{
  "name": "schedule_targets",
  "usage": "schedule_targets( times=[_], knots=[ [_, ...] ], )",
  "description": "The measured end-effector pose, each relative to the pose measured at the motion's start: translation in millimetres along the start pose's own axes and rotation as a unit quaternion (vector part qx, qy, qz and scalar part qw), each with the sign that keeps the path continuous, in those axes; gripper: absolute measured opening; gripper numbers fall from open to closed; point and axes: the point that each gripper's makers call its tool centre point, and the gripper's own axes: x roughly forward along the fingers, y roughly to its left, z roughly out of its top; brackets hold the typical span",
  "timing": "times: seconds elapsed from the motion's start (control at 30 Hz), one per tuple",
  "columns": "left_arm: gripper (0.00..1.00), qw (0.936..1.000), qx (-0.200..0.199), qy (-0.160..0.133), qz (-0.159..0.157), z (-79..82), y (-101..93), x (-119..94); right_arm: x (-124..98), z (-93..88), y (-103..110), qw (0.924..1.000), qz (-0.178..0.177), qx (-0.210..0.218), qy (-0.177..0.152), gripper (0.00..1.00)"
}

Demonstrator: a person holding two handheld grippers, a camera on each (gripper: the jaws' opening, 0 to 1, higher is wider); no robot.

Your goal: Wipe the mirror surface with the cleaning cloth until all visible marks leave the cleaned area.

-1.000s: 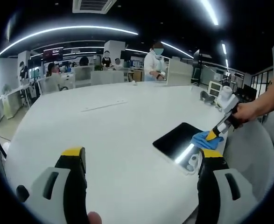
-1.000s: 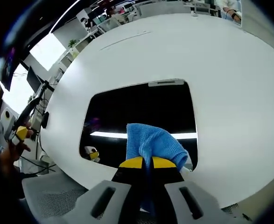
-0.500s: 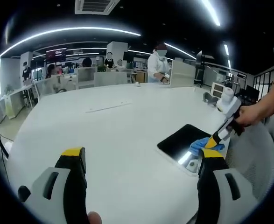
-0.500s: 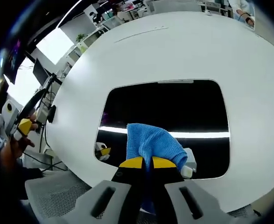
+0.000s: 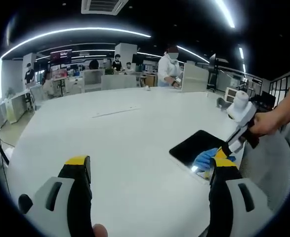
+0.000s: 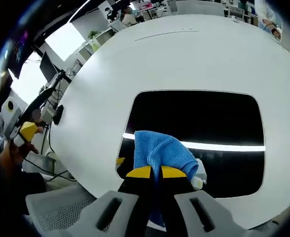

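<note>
A dark rectangular mirror (image 6: 199, 128) lies flat on the white round table (image 6: 135, 64), reflecting a bright strip of ceiling light. My right gripper (image 6: 153, 172) is shut on a blue cleaning cloth (image 6: 162, 153), which presses on the mirror's near left part. In the left gripper view the mirror (image 5: 195, 146) sits at the table's right edge, with the blue cloth (image 5: 207, 157) on its near corner under the right gripper (image 5: 228, 148), held by a hand. My left gripper (image 5: 149, 170) hangs open over bare table, well left of the mirror.
The white table (image 5: 120, 133) spreads wide to the left and far side. A thin strip (image 5: 114, 111) lies on its far part. A mesh chair (image 6: 70, 207) stands beside the near edge. People and desks (image 5: 170, 66) stand beyond the table.
The right gripper with the cloth has slid toward the mirror's near left corner, so the mirror sits farther right in its view. The left gripper has stayed open and nearly still.
</note>
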Motion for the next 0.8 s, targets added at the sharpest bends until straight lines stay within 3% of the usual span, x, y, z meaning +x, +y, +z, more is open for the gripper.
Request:
schedule_targets(
  times=[0.43,0.57,0.8],
  knots=[
    [0.99,1.0000,-0.001,-0.002,-0.001,2.8,-1.3,1,12,3.4,32,0.9987,0.014,-0.048,0.000,0.00],
    [0.99,1.0000,-0.003,-0.001,0.001,-0.5,1.1,0,13,4.8,31,0.9984,0.006,-0.057,-0.001,0.00],
    [0.99,0.9999,-0.008,-0.002,0.006,-7.6,8.5,-3,14,6.7,33,0.9992,0.005,-0.040,-0.002,0.00]
  ],
)
